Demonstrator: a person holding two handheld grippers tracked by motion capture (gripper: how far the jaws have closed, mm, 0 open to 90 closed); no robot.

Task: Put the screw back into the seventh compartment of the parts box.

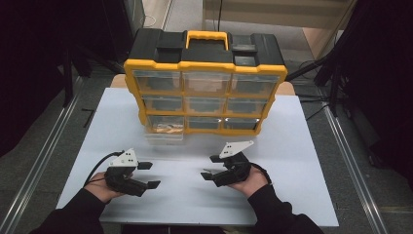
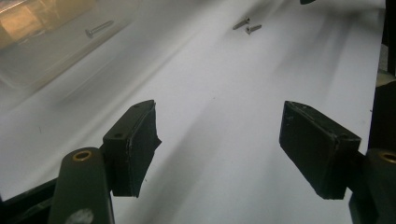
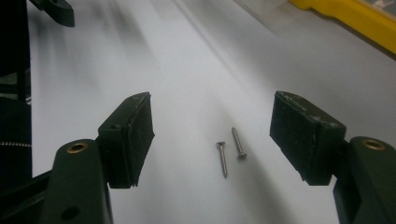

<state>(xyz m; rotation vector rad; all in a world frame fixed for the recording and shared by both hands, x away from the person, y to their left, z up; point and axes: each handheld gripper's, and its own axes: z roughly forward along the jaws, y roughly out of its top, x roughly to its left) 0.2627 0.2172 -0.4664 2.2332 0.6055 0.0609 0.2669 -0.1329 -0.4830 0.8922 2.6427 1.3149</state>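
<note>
A: Which step is this?

B: The approach, I'd say. The right gripper [image 3: 212, 140] has its jaws spread wide with nothing between the pads, and two screws [image 3: 231, 151] lie on the white table [image 1: 292, 146] straight ahead of it, inside the gap. No contact yet.

A: How do the screws lie?

B: Flat, side by side, just apart. In the right gripper view each long axis runs roughly twelve to six. One has its flat head at six and its tip at twelve; the other is reversed.

A: And the left gripper [image 2: 219, 140]?

B: Also wide open and empty, resting low. From it the same screws sit far off at about twelve, and a clear drawer [image 2: 51, 42] with one screw inside is at ten.

A: The next move?

B: Probably sink over one screw, pads either side of the shank, then close. They're thin and flat, so slipping is the risk. The drawer by the yellow organizer [image 1: 207, 90] looks like the destination.
</note>
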